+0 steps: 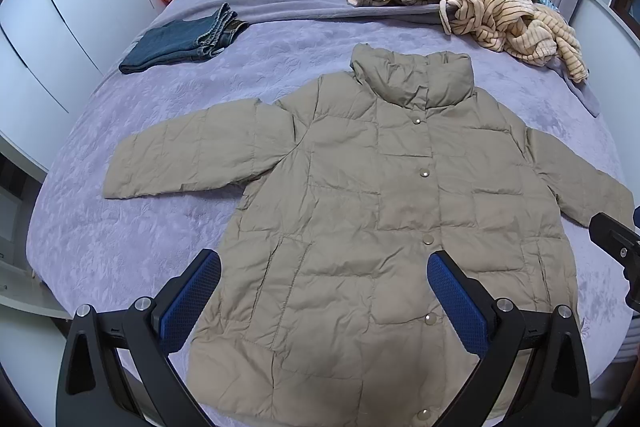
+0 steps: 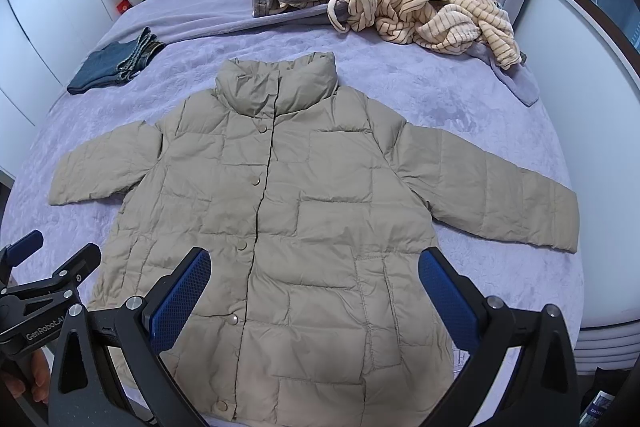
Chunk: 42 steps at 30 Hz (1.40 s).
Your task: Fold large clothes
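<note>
lying flat, front up and snapped shut, the tan puffer jacket (image 1: 360, 211) covers the near middle of the bed (image 1: 120, 247), both sleeves spread out to its sides, collar at the far end. left hand-held gripper (image 1: 324, 291) and right hand-held gripper (image 2: 314, 289) hover over the jacket's hem end, jaws wide apart, holding nothing. risks: slick puffy shell may slip from a shallow pinch; trapped air could spring a fold back open; a sleeve dragged across may bunch. beyond the jacket's collar, a heap of striped and brown clothes (image 1: 496, 3); beyond its left sleeve, folded jeans (image 1: 180, 43), well apart.
</note>
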Each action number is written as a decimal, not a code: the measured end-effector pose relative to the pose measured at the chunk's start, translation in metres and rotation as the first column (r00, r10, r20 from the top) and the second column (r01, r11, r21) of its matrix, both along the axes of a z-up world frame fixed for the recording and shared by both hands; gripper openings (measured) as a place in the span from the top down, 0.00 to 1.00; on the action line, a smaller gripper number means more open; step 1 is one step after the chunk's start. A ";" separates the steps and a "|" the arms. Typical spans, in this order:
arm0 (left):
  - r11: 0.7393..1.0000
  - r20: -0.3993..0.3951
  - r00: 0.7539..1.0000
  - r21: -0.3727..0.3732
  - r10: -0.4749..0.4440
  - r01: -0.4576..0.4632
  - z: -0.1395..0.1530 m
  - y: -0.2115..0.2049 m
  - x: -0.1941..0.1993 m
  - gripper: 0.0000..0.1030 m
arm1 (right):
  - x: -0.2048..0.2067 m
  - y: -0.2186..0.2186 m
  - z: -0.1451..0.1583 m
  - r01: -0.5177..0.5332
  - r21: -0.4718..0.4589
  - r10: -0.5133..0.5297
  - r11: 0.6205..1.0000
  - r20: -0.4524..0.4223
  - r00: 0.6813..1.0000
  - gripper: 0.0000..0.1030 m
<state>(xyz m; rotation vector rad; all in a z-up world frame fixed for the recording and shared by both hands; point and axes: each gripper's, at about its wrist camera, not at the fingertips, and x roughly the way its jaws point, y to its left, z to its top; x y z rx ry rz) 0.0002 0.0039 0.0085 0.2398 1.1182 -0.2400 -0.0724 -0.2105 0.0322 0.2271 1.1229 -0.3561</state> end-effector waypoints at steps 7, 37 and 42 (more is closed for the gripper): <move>1.000 -0.001 1.000 0.001 0.001 -0.001 -0.001 0.001 0.000 0.00 | 0.000 0.000 -0.001 0.000 0.001 0.000 1.000 0.000 1.000 0.00; 1.000 -0.006 1.000 0.001 0.002 -0.002 -0.007 0.007 0.003 0.00 | 0.002 0.001 -0.002 -0.001 0.000 0.001 1.000 -0.003 1.000 0.00; 1.000 -0.007 1.000 0.001 0.002 -0.002 -0.007 0.007 0.003 0.00 | 0.003 0.002 -0.003 -0.003 0.000 0.003 1.000 -0.003 1.000 0.00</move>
